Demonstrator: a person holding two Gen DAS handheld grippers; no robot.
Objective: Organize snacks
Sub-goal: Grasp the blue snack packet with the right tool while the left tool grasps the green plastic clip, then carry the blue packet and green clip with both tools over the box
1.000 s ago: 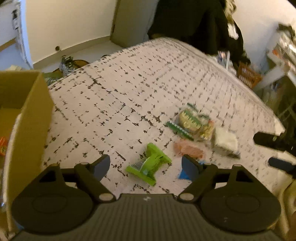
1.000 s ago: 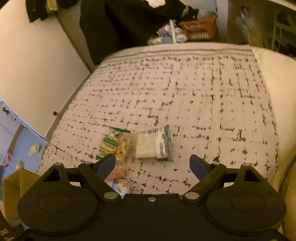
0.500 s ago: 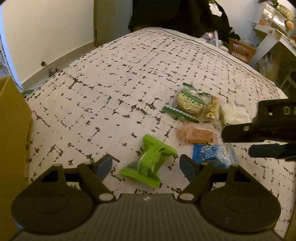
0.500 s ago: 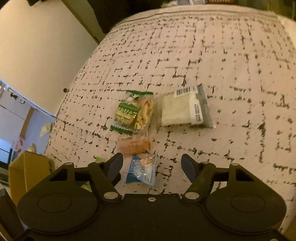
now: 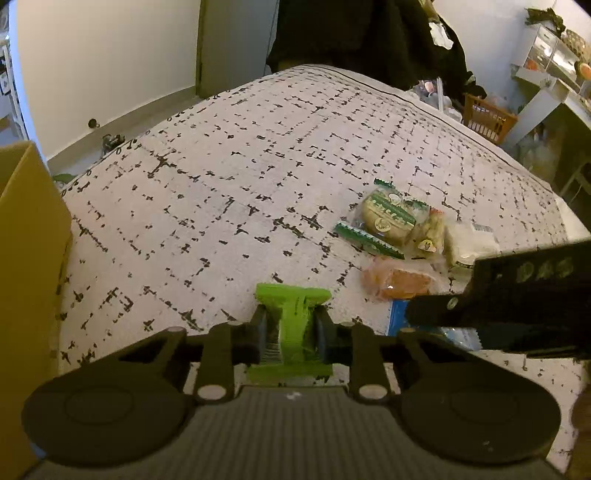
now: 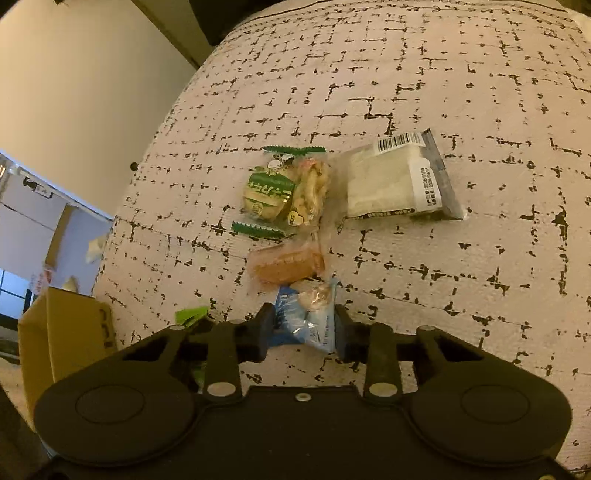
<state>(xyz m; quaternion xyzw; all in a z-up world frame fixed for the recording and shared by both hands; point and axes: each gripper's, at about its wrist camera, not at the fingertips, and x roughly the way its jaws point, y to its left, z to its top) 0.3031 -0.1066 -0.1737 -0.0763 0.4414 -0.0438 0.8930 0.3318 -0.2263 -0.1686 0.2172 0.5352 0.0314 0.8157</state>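
My left gripper (image 5: 291,330) is shut on a bright green snack packet (image 5: 293,317) lying on the patterned bed cover (image 5: 240,177). My right gripper (image 6: 304,328) is shut on a blue snack packet (image 6: 308,314); its body shows in the left wrist view (image 5: 517,295) at the right. Beyond it lie an orange packet (image 6: 286,264), a green-striped cookie packet (image 6: 267,192), a clear packet of pale snacks (image 6: 312,188) and a white packet with a barcode (image 6: 395,181).
A brown cardboard box (image 5: 26,258) stands at the left edge of the bed and also shows in the right wrist view (image 6: 62,332). A wall, dark hanging clothes (image 5: 362,33) and an orange basket (image 5: 487,118) lie beyond the bed.
Both grippers moved down and forward onto the bed and closed: the left on the green packet, the right on the blue packet. Earlier both were open and empty.
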